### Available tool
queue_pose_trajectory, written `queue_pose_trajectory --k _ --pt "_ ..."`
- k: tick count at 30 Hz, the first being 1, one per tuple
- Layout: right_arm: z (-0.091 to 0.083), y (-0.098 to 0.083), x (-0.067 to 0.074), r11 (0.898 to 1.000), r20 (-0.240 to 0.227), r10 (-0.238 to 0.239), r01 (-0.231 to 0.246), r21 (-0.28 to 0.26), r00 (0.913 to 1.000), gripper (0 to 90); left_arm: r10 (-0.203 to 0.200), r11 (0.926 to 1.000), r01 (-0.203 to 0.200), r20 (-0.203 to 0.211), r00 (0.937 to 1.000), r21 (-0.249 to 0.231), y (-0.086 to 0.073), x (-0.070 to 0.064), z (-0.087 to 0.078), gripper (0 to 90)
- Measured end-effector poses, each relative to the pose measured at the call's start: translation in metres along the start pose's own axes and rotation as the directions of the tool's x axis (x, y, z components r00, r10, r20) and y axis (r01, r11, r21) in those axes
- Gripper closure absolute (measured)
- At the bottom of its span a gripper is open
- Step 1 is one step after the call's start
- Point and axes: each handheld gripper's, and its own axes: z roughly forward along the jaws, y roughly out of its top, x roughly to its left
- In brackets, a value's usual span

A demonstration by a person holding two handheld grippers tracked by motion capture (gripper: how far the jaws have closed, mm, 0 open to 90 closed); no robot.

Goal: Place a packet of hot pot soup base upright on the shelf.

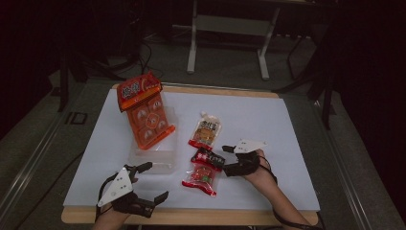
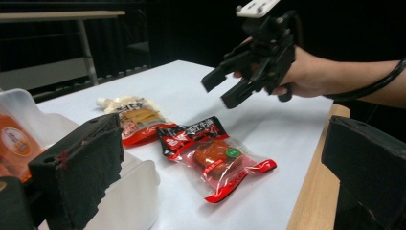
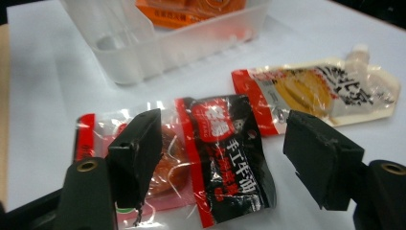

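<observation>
A clear plastic tub (image 1: 158,160) is sitting on the white sheet (image 1: 268,124) that is covering the wooden table (image 1: 191,216), and it serves here as the landmark. A large orange snack bag with round pictures on its front (image 1: 146,112) is standing in the tub, leaning up and away from the person, its folded red top rising above the tub's far side.

Just to the right of the tub, a small clear packet with a black and red label and a reddish piece inside (image 1: 203,171) is lying flat on the sheet. Beyond that packet, further from the person and still to the right of the tub, a cream and red spouted pouch (image 1: 206,132) is lying with its spout pointing away; the two appear to be touching or nearly so.

The right gripper (image 1: 231,158) is hovering just right of the small packet, its jaws spread apart and holding nothing; in the right gripper view the packet's black label is lying between the two black jaws, with the tub's wall behind it.

The left gripper (image 1: 151,181) is waiting at the tub's near edge, its jaws spread wide and empty. In the left gripper view one jaw is partly blocking the tub, and the right gripper is hanging above the sheet past the packet.
</observation>
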Motion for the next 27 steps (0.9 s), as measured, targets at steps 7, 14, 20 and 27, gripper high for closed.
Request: queue_pose_trajectory --k 7,14,20,27 --pt "0.014 -0.007 -0.011 0.999 0.023 0.032 -0.033 0.043 0.9992 30.7 -0.002 0.9997 0.001 0.016 0.9999 0.023 -0.006 -0.002 0.006 1.2" --pt "0.026 -0.014 -0.022 0.993 0.026 0.086 -0.088 0.081 0.9960 30.5 -0.005 0.9998 0.005 0.037 0.9993 0.020 -0.005 -0.003 0.007 1.2" --pt "0.034 -0.023 -0.021 0.986 0.004 0.096 -0.095 0.136 0.9954 30.3 -0.021 0.9994 0.020 0.037 0.9991 0.029 -0.007 -0.003 0.009 1.2" --pt "0.039 -0.026 -0.019 0.981 0.002 0.099 -0.098 0.168 0.9950 30.2 -0.013 0.9992 0.011 0.035 0.9993 0.039 -0.009 -0.004 0.010 1.2"
